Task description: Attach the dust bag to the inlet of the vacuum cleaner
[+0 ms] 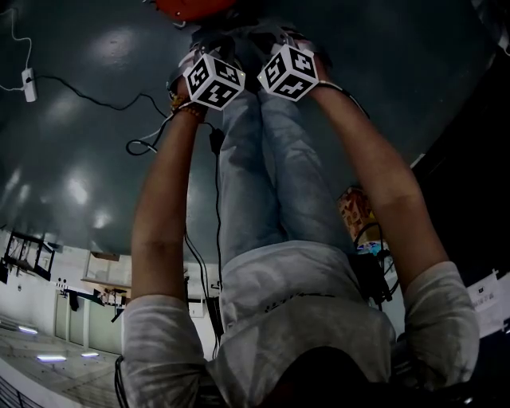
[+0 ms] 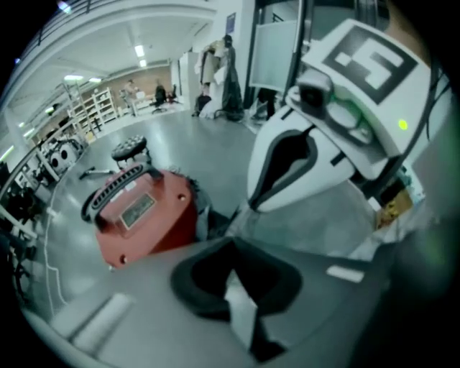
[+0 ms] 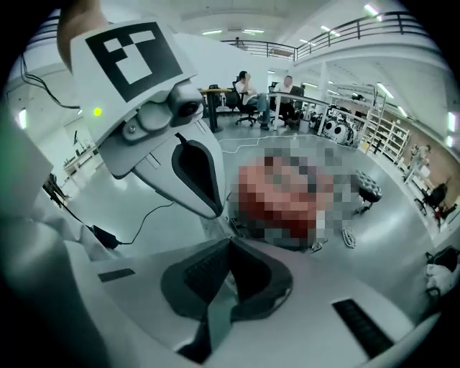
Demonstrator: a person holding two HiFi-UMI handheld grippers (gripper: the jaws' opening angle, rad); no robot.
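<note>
The red vacuum cleaner (image 2: 140, 212) lies on the grey floor ahead of both grippers; in the head view only its edge (image 1: 191, 6) shows at the top. Something dark and grey (image 2: 205, 215) lies against its right side, too blurred to name. I cannot make out a dust bag in any view. My left gripper (image 2: 232, 243) has its jaws closed together with nothing visible between them. My right gripper (image 3: 230, 241) is shut the same way. They are held side by side above the person's legs, their marker cubes (image 1: 213, 80) almost touching.
A black cable (image 1: 96, 100) and a white power strip (image 1: 29, 84) lie on the floor to the left. Beyond the vacuum stands a black stool (image 3: 368, 188). People sit at desks (image 3: 266, 93) far back. A patterned orange object (image 1: 356, 211) sits by the person's right side.
</note>
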